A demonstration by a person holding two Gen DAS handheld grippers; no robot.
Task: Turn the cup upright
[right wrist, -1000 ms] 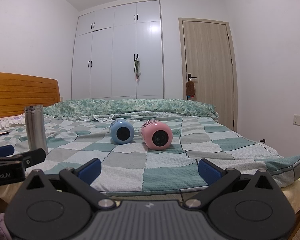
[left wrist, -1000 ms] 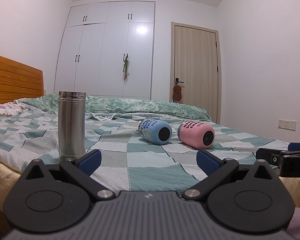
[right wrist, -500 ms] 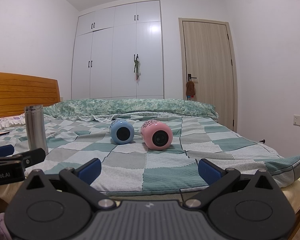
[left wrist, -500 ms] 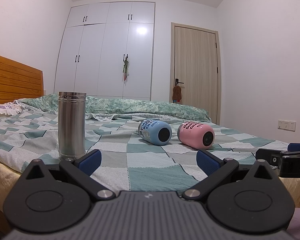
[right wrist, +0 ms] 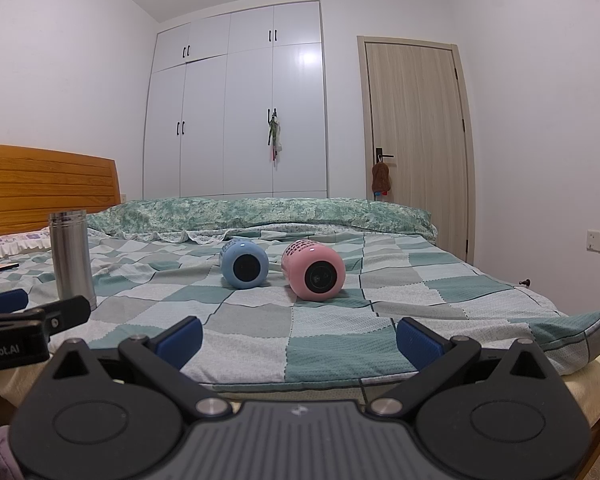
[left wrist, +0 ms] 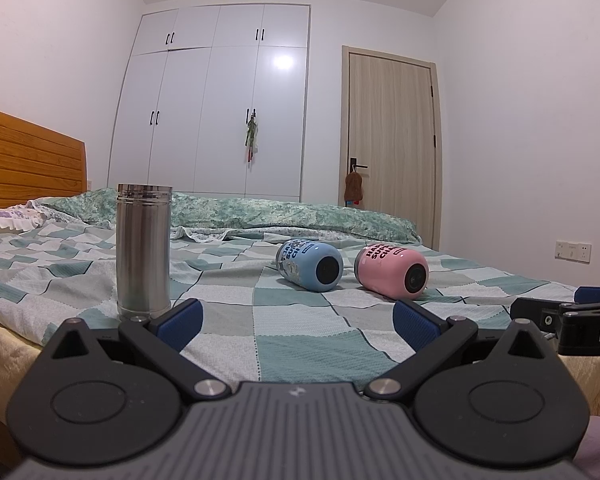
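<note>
Bedroom, white wardrobe (right wrist: pixel 236 108) behind bed (right wrist: pixel 340 344) with checked cover. Steel flask (left wrist: pixel 143 250) upright near front edge. Blue cup (right wrist: pixel 244 264) and pink cup (right wrist: pixel 314 270) on their sides mid-bed, just beside each other. Left gripper (left wrist: pixel 296 318) wide, empty. Right gripper (right wrist: pixel 298 334) wide, empty.

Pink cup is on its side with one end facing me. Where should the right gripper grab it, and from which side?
Probably across the round body of the pink cup, coming from above with the open right gripper. It lies on its side on the bed, end toward the camera, and the blue cup crowds its left flank.
</note>
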